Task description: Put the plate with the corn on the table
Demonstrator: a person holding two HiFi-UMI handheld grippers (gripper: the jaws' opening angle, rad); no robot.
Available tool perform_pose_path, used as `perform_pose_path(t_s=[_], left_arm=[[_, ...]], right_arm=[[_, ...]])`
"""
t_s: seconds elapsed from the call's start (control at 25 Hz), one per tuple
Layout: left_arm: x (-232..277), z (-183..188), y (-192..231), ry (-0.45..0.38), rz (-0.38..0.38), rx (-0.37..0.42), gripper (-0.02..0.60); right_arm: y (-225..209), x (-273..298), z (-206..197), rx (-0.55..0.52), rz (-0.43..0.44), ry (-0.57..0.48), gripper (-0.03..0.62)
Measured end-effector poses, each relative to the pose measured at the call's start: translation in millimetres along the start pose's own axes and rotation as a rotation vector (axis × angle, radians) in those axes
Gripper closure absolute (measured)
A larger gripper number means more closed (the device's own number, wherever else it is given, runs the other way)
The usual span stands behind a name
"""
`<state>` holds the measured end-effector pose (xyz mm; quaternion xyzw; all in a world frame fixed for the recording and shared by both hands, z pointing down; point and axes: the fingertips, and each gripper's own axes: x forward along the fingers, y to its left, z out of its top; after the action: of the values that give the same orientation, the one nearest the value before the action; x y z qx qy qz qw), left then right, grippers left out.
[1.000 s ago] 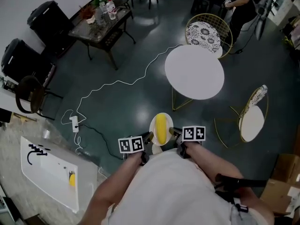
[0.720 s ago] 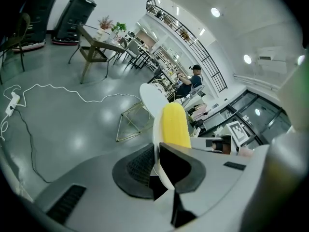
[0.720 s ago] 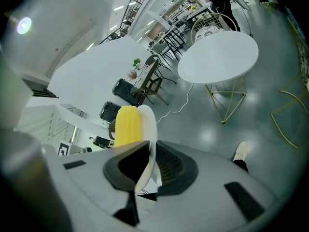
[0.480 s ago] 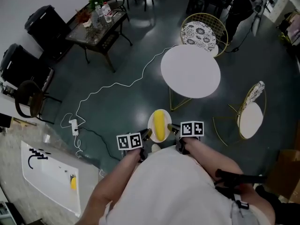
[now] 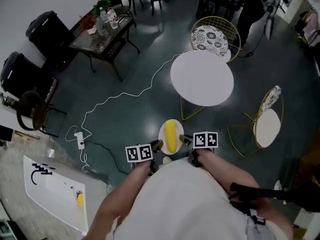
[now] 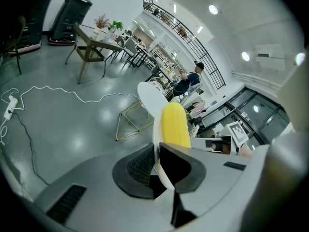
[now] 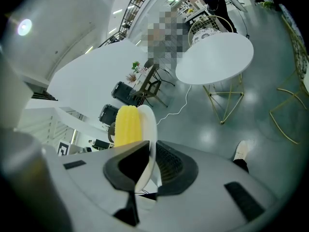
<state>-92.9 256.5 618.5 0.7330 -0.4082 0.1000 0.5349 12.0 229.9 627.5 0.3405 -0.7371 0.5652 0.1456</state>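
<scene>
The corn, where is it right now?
In the head view, the corn lies low in the middle on the white plate. The left tool and right tool hold the plate's edges above the floor, short of the round white table.

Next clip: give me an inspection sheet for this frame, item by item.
Surface: round white table, top bare, ahead of the plate.
Job's things: white plate carrying yellow corn, held over the floor, not yet on the table.
Clutter: nothing seen on the table.
Grippers: left claw and right claw each shut on opposite plate rims.
Cables: white cable snakes across the floor to a power strip.
Surroundings: gold chair behind the table, another to its right; dark side table far left; a person at the back.
</scene>
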Motion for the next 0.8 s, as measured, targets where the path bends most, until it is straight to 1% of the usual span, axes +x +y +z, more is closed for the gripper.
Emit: perform_pose_path(t_s=[0.32, 0.8], left_arm=[[0.1, 0.8, -1.7, 0.015, -0.011, 0.01, 0.54], [-3.6, 5.8, 7.9, 0.005, -0.017, -0.005, 0.54]], right_arm=[[0.9, -3.3, -0.8, 0.012, -0.007, -0.02, 0.545], [7.2, 5.1, 1.4, 0.004, -0.017, -0.019, 0.545]])
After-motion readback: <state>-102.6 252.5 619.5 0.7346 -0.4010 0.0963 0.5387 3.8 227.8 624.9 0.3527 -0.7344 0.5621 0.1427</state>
